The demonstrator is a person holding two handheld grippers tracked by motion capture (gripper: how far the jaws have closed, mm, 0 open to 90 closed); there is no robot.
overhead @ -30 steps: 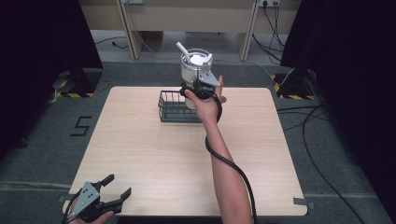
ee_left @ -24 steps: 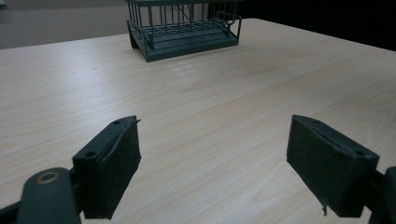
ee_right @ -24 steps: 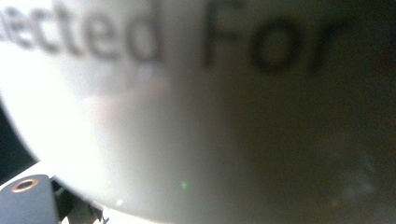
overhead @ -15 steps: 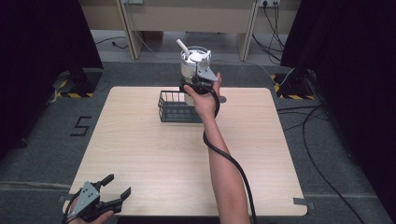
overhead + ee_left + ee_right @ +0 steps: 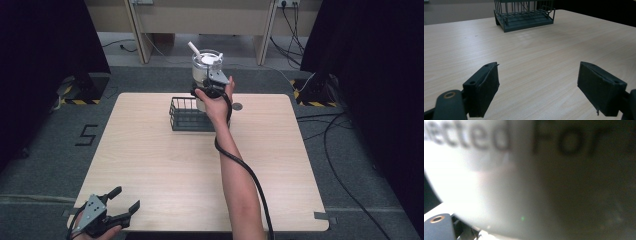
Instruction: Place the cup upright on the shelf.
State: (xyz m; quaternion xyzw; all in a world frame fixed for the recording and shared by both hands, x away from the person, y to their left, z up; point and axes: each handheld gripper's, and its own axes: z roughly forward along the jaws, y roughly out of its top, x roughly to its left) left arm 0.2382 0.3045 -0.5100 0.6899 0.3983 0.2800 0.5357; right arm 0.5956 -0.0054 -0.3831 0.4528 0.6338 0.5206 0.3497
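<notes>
A white cup (image 5: 205, 67) with a clear lid and a straw is held in the air at the far side of the table, just behind and above a dark wire basket (image 5: 185, 116). My right gripper (image 5: 210, 88) is shut on the cup's side; up close, the cup wall (image 5: 536, 182) carries blurred dark lettering. My left gripper (image 5: 126, 198) rests open off the table's near left corner. Its jaws (image 5: 539, 85) stand wide apart over bare wood, with the basket (image 5: 524, 15) far ahead.
The light wooden table (image 5: 165, 165) has a small grey disc (image 5: 237, 106) to the right of the basket. Cables (image 5: 345, 150) lie on the floor at the right. Dark curtains flank both sides, and a "5" mark (image 5: 87, 135) is on the floor at the left.
The right gripper has carried the cup slightly up and away from me. The left gripper has stayed where it was, still open.
</notes>
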